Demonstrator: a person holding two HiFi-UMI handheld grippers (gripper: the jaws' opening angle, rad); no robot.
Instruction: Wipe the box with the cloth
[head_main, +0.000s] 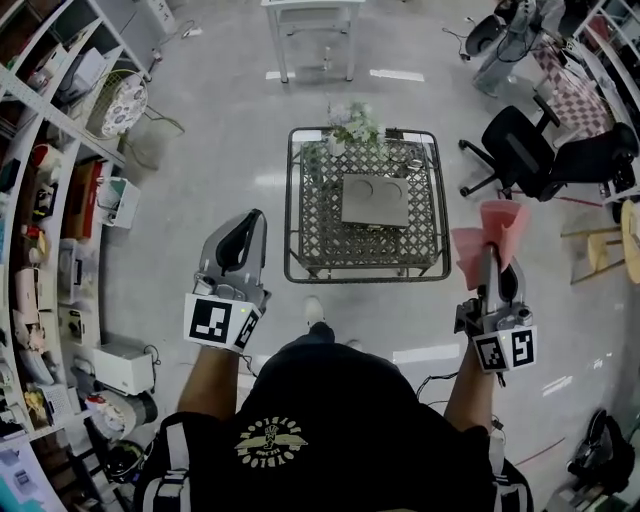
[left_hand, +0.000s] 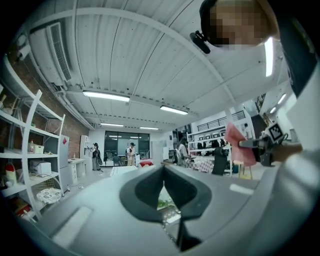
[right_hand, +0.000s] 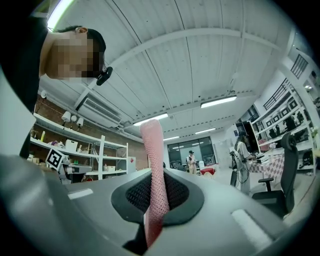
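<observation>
A flat grey box (head_main: 376, 200) lies on a low black lattice table (head_main: 310, 240) ahead of me in the head view. My right gripper (head_main: 490, 258) is held up to the right of the table, shut on a pink cloth (head_main: 488, 235). The cloth (right_hand: 154, 165) stands up between the jaws in the right gripper view. The left gripper (head_main: 248, 225) hangs left of the table, shut and holding nothing. In the left gripper view its pads (left_hand: 150, 187) meet at the tips, and the pink cloth (left_hand: 234, 145) shows at the right. Neither gripper touches the box.
A small potted plant (head_main: 352, 128) stands at the table's far edge. Shelves (head_main: 40, 200) full of goods line the left side. Black office chairs (head_main: 520, 150) stand to the right, a white table (head_main: 312, 30) farther ahead. People stand in the far background (left_hand: 131, 152).
</observation>
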